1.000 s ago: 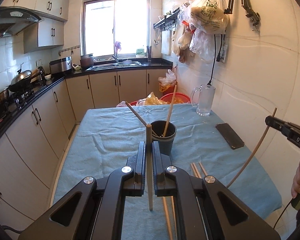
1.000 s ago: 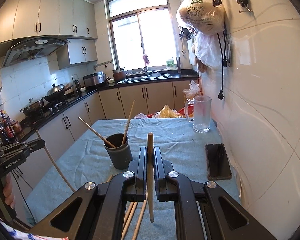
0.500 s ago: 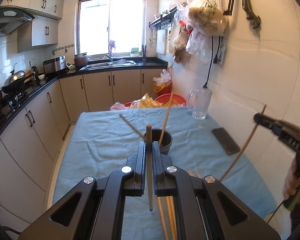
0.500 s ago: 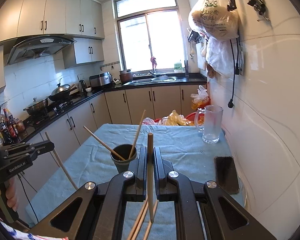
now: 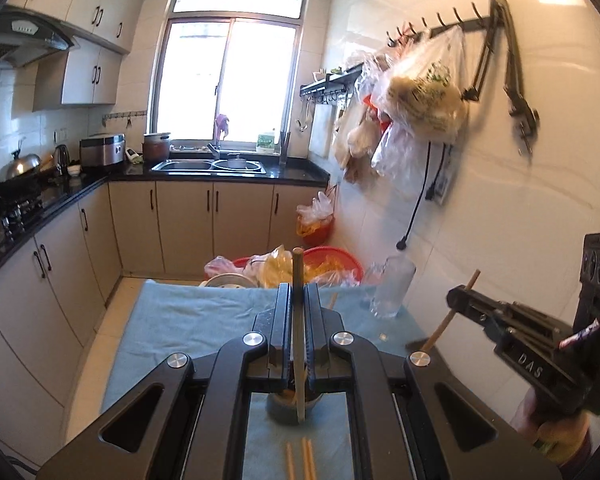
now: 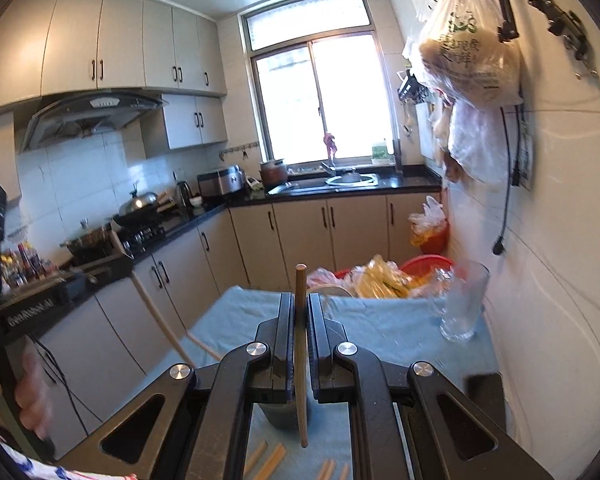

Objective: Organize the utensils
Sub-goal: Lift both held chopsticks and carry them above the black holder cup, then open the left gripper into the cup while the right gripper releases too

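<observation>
Clamping one chopstick [image 5: 298, 320] each, both grippers; phone [image 6: 485, 390] (dark) only right view.

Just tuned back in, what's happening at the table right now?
A person holds a gripper in each hand above the blue-clothed table. The left gripper is shut on one chopstick, and the right gripper is shut on another chopstick. The dark cup sits just below them, mostly hidden. More loose chopsticks lie on the cloth nearer the person.
</observation>
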